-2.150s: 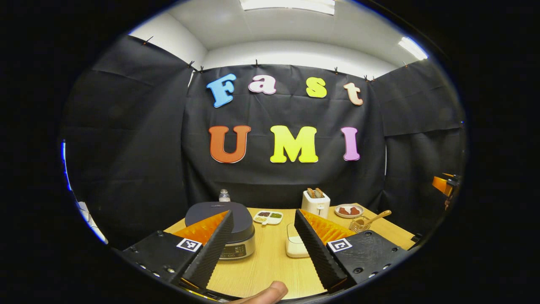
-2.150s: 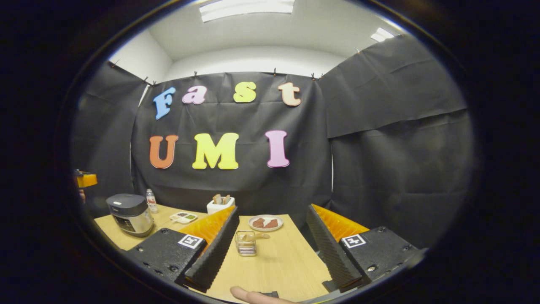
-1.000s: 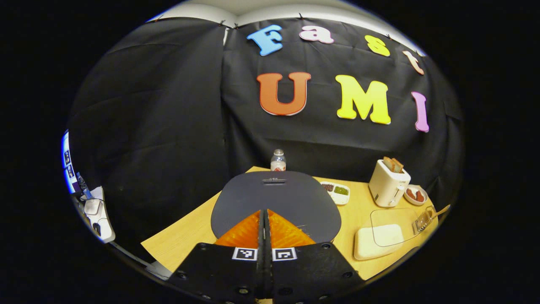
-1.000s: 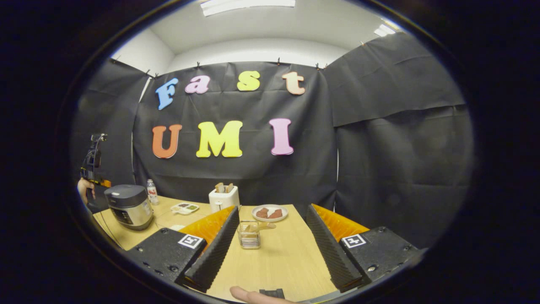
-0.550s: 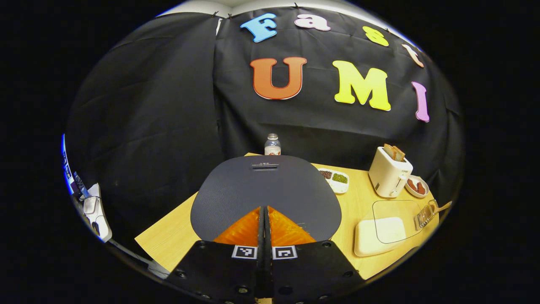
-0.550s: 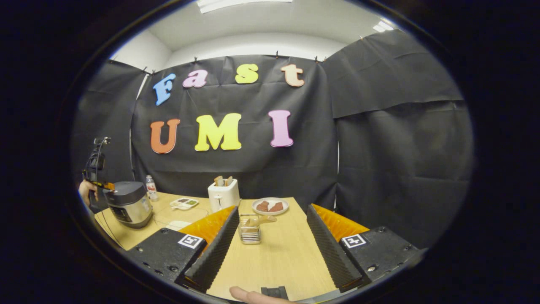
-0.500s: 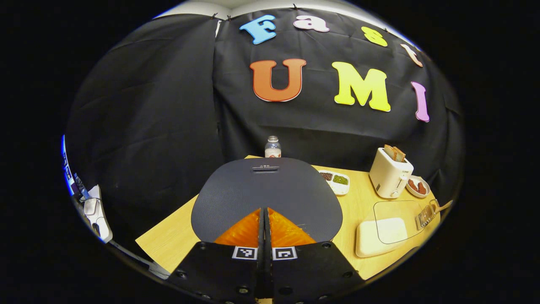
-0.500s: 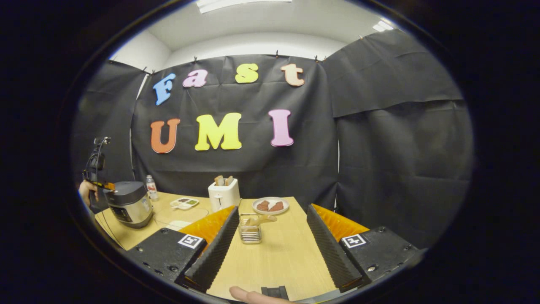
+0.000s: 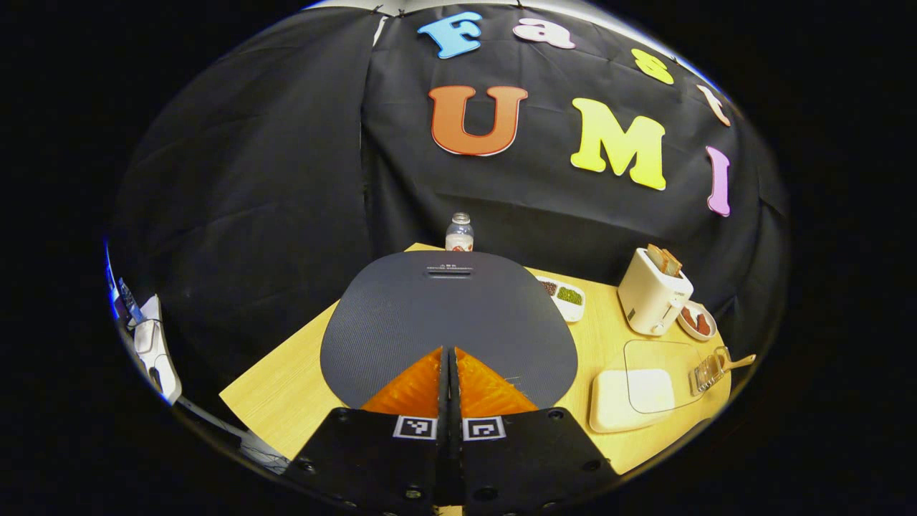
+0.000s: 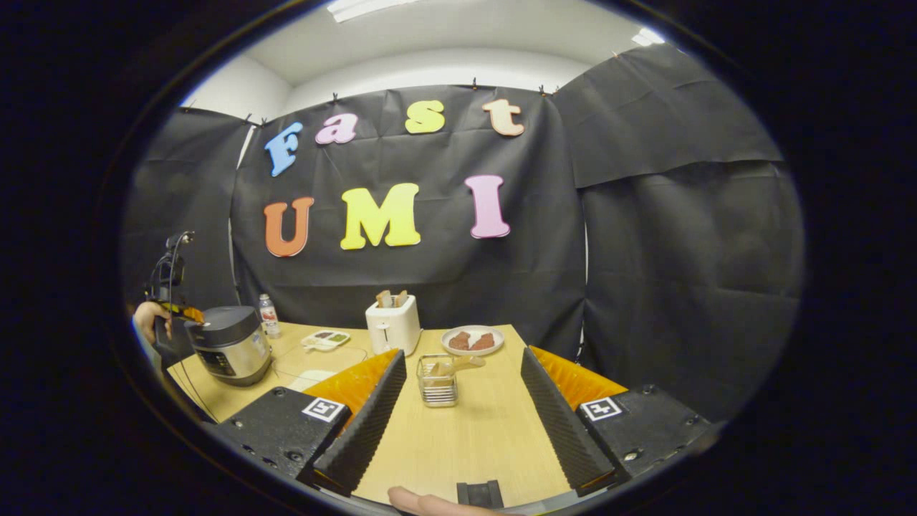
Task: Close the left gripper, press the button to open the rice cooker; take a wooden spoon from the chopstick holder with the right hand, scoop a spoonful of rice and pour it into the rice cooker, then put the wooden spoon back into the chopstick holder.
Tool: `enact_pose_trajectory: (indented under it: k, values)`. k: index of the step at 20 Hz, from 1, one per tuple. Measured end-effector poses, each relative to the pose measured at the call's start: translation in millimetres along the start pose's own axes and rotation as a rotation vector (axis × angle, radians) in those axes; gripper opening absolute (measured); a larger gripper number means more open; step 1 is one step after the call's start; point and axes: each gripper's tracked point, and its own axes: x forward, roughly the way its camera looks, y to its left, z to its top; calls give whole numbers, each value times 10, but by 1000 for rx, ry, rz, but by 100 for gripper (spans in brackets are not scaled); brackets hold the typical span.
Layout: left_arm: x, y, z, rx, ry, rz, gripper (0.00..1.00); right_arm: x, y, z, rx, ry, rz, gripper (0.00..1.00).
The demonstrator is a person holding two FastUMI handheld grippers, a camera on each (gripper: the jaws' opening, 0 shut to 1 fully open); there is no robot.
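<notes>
Left gripper [image 9: 449, 358]: fingers pressing together, hovering over rice cooker [image 9: 448, 322] lid.
Right gripper [image 10: 458, 390]: fingers standing apart, facing chopstick holder [image 10: 438, 390].
Wooden spoon [image 10: 458, 364]: resting in holder.

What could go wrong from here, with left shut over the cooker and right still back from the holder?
1. The left gripper is shut above the rice cooker lid; the button isn't visible there, so the press may miss it.
2. The lid may swing up into that gripper.
3. The right gripper is open; the wooden spoon leans in the light chopstick holder, which may tip when pulled.
</notes>
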Motion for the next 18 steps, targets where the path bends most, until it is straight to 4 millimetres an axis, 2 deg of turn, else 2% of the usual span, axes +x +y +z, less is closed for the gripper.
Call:
enact_pose_trajectory:
  k: [2,6,12,16,17,18]
  values:
    - [49,27,-27,11,-11,26,0,-28,-6,-8,-13,6,3,100]
    - [-29,-42,-49,-34,7,20,0,-35,-113,28,-28,-8,-21,100]
    - [-213,-109,-142,-43,46,-24,0,7,-24,-92,-6,24,8,100]
    - [-203,-96,-111,-14,29,-17,0,-21,29,-100,-16,24,15,100]
    - [-216,-94,-188,-7,46,-18,0,-25,30,-93,-17,20,16,100]
    - [-211,-98,-125,0,30,-19,0,-24,33,-87,-17,19,15,100]
